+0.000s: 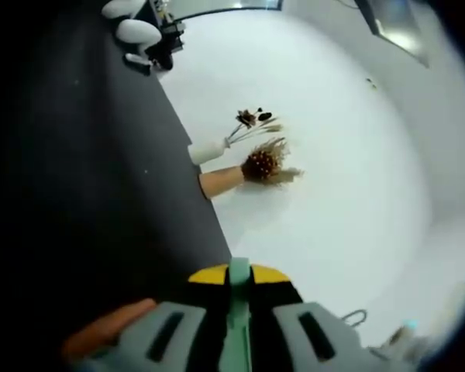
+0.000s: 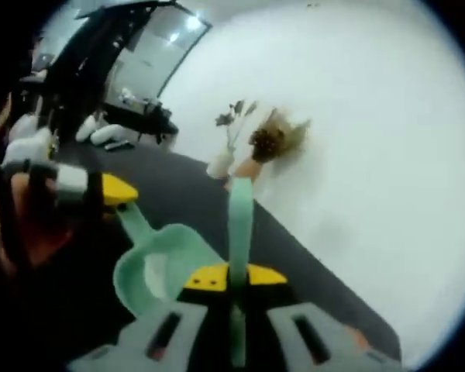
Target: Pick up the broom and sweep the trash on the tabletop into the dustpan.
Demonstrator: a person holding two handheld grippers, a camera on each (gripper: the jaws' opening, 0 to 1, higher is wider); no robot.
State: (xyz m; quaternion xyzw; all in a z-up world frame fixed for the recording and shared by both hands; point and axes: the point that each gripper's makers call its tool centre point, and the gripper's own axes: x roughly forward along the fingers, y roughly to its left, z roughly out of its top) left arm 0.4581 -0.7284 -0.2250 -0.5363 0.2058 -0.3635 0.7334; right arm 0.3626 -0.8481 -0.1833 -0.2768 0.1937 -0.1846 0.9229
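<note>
Broom handle (image 2: 239, 213) clamped in right gripper (image 2: 235, 314) fingers, rising toward 12 o'clock; dustpan (image 2: 164, 267) at 9 o'clock, clasped by left gripper (image 2: 112, 198). Recommended: lower both onto white desk (image 2: 387, 194) (trash indiscernible), avoiding vases (image 2: 219, 164).

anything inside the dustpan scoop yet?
In the right gripper view the green dustpan shows a pale, bare-looking inner surface, with no trash visible. Its lower part is covered by the right gripper, and the image is blurry, so small bits cannot be ruled out.
</note>
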